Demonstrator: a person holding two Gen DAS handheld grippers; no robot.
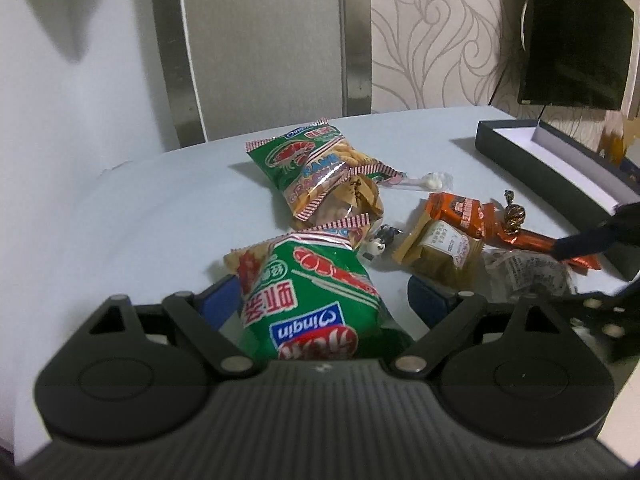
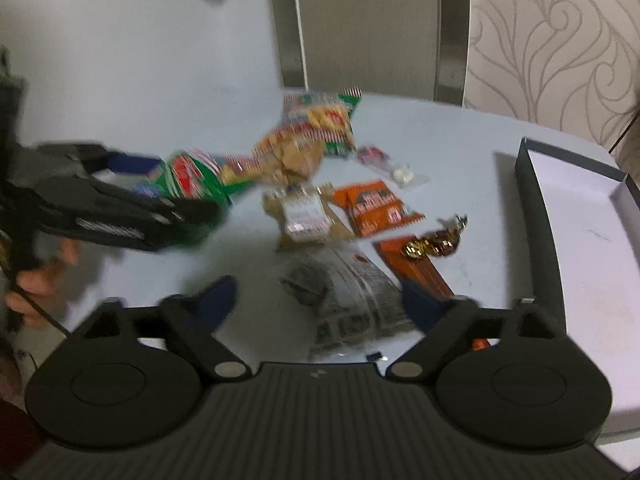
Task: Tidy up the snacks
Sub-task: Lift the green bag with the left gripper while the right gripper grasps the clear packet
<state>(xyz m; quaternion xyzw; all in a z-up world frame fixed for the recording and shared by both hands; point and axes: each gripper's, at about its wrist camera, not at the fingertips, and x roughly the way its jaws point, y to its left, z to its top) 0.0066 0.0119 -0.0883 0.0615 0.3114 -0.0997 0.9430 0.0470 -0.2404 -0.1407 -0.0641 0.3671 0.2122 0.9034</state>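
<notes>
My left gripper stands open around a green shrimp-cracker bag that lies between its blue fingers; the jaws are wide apart and not pressing it. It also shows in the right wrist view. My right gripper is open above a clear grey-printed packet. Beyond lie a second green cracker bag, a tan biscuit pack, an orange wrapper, an orange bar and gold-wrapped candies.
An open dark box with a white inside stands at the right on the pale blue table. A small clear candy packet lies behind the pile. A wall and metal post are behind; a dark screen hangs far right.
</notes>
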